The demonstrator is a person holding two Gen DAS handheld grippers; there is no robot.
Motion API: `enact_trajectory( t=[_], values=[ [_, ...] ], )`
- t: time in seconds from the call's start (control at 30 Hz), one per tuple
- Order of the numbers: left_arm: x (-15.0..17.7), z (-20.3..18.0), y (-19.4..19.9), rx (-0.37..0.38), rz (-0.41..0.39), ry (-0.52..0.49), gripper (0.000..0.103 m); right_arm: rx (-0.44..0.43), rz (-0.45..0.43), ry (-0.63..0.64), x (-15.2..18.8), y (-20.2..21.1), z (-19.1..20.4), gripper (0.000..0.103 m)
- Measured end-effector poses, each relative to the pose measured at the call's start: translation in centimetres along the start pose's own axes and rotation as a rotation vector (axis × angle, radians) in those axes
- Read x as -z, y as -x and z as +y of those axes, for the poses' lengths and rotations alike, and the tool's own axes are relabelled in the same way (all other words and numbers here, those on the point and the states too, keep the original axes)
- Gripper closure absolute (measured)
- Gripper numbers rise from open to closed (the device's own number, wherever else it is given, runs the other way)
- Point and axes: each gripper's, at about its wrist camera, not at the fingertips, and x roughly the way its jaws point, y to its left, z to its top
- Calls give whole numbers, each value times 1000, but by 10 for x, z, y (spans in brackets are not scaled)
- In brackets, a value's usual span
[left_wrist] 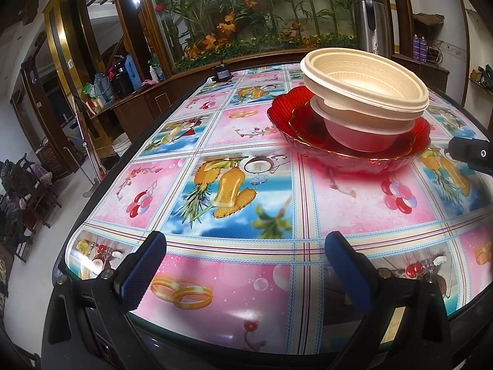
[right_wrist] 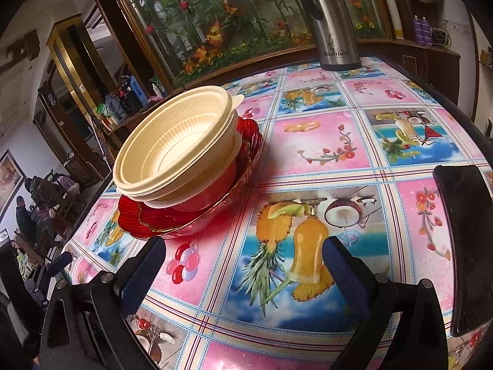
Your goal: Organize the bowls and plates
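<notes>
**Both grippers open and empty, stack sitting on the table**

So both grippers are just hanging low over the near edge of the table [left_wrist: 246,166], pointing forward across the fruit-print cloth. The left gripper [left_wrist: 246,262] has its blue-padded fingers [left_wrist: 144,265] spread wide apart with nothing between them, only tablecloth showing in the gap. Same deal with the right gripper [right_wrist: 243,265]: jaws apart, nothing held, angled a bit downward at the cloth.

The dishes are all in one pile. A big red glass plate [left_wrist: 397,158] with a scalloped gold rim sits on the table, a smaller red plate [left_wrist: 303,121] lies inside it, then a small white bowl [left_wrist: 360,138], and a larger cream bowl [left_wrist: 363,83] nested on top, tilted a bit. From the left wrist view the pile is ahead and to the right, well apart from the fingers. From the right wrist view the stack is ahead-left, and the red plate's near rim [right_wrist: 185,231] is close to the left fingertip but not touching.

A steel thermos [right_wrist: 331,21] stands at the far side of the table, and a black phone [right_wrist: 468,246] lies near the right edge.
</notes>
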Motion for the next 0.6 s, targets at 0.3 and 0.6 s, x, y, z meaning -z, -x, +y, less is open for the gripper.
enact_trajectory(
  t=[0.3, 0.6],
  values=[
    [0, -3, 0, -4, 4, -7, 0, -7, 0, 3, 0, 0, 1, 0],
    [0, -5, 1, 7, 12, -9, 0, -9, 8, 4, -1, -2, 2, 0]
  ],
)
